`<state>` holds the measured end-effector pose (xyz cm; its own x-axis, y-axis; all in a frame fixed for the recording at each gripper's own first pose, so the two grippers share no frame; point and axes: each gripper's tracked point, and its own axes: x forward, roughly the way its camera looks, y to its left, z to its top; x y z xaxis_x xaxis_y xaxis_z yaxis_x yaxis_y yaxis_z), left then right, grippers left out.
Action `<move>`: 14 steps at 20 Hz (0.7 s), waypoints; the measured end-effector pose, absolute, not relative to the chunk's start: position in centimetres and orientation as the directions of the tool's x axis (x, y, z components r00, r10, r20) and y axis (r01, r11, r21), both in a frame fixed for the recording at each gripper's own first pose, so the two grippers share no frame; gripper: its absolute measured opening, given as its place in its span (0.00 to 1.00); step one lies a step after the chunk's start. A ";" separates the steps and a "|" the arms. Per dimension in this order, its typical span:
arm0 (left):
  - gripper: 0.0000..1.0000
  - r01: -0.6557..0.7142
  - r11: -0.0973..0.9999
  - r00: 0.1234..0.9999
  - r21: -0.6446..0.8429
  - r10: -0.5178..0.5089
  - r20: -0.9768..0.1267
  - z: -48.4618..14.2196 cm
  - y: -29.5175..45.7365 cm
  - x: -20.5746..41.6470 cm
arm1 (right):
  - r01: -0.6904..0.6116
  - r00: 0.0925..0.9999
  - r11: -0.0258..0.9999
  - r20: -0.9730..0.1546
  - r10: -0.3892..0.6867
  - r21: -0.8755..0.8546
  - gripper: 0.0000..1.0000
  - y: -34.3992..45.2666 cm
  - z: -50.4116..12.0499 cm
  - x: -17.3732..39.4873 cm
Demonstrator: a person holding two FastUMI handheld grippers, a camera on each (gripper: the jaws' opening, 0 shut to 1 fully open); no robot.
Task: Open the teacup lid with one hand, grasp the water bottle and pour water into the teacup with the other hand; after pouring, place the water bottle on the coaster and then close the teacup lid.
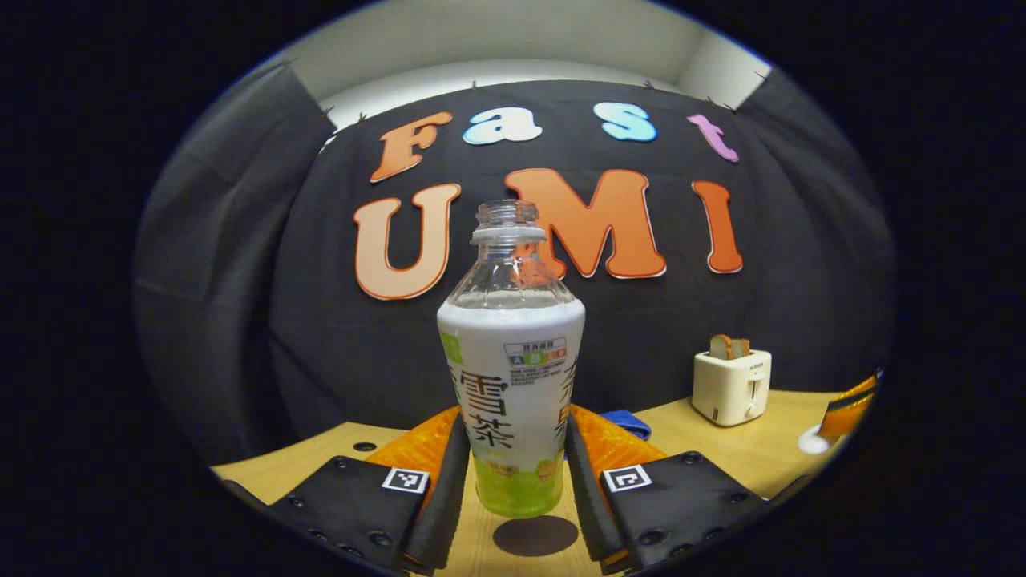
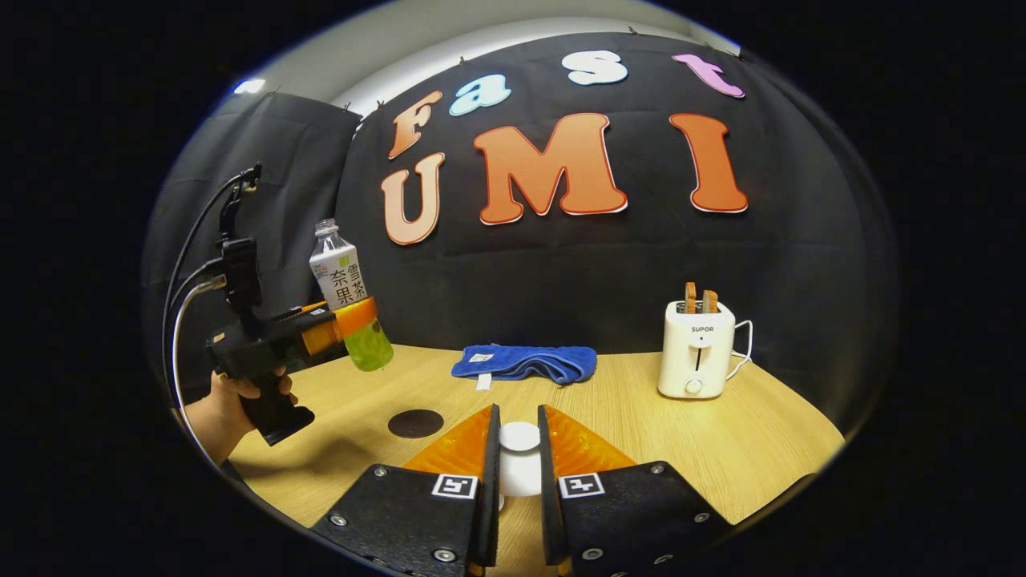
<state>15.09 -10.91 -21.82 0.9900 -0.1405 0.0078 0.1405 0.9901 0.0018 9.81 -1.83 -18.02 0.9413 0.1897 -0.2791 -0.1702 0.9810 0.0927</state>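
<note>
Both left fingers (image 1: 513, 481) clamp the uncapped bottle (image 1: 510, 385), lifted above the coaster (image 1: 535, 535) at 6 o'clock; right fingers (image 2: 517, 473) squeeze the white lid (image 2: 519, 437).

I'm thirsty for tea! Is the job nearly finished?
Done: bottle grasped. In hand: the left gripper holds the water bottle upright in the air above the coaster; the right gripper pinches the white teacup lid. Lid lifted, water poured? Cannot tell. Left: bottle onto coaster, lid closed.
</note>
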 end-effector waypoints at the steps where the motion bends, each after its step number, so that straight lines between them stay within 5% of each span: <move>1: 0.64 0.140 0.990 0.990 -0.031 -0.140 -0.003 -21.9 -10.9 15.1 | -0.175 0.939 0.980 -0.284 0.195 0.093 0.23 -1.6 -18.3 10.0; 14: 0.65 0.184 0.978 0.933 -0.102 -0.206 -0.294 -34.0 -12.7 17.5 | -0.254 0.888 0.963 -0.373 0.270 0.091 0.23 1.7 -22.1 11.3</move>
<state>17.53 -12.68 -34.04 0.9333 -0.2060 -0.2941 0.1836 0.9777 -0.1021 11.27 1.69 -22.14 0.8878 0.2698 -0.3729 -0.2542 0.9628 0.0914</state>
